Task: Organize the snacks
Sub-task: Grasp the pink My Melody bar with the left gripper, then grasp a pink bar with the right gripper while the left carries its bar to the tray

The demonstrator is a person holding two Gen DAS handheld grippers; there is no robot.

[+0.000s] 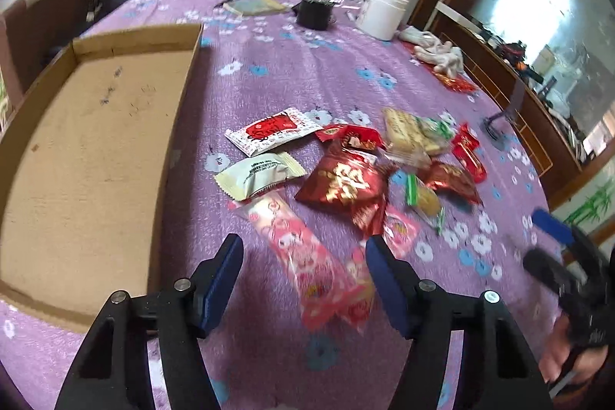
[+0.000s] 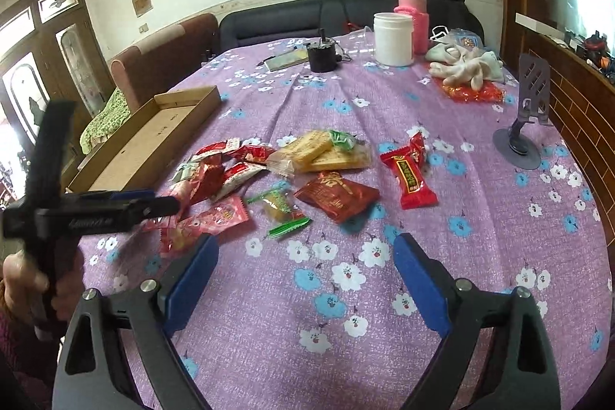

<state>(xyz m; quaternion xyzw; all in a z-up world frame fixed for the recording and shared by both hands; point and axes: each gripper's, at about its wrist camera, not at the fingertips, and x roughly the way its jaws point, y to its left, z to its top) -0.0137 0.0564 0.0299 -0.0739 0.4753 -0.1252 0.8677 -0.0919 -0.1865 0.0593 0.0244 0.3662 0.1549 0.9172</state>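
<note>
A loose heap of snack packets lies on the purple flowered cloth (image 1: 307, 72). It includes a red-and-white packet (image 1: 273, 131), a pale packet (image 1: 257, 177), a dark red foil bag (image 1: 346, 187), a biscuit pack (image 2: 323, 152) and a red candy (image 2: 409, 175). A shallow cardboard box (image 1: 96, 148) sits empty to the left of the heap. My left gripper (image 1: 305, 275) hovers open over a long pink packet (image 1: 300, 256), its pads clear of it. My right gripper (image 2: 305, 256) is open above bare cloth, just short of a green-and-yellow candy (image 2: 280, 208).
At the far end stand a white jar (image 2: 394, 39), a pink bottle (image 2: 417, 22) and a black can (image 2: 323, 56). White gloves (image 2: 465, 64) and a grey phone stand (image 2: 526, 118) sit at the right. A dark sofa (image 2: 276, 22) is behind.
</note>
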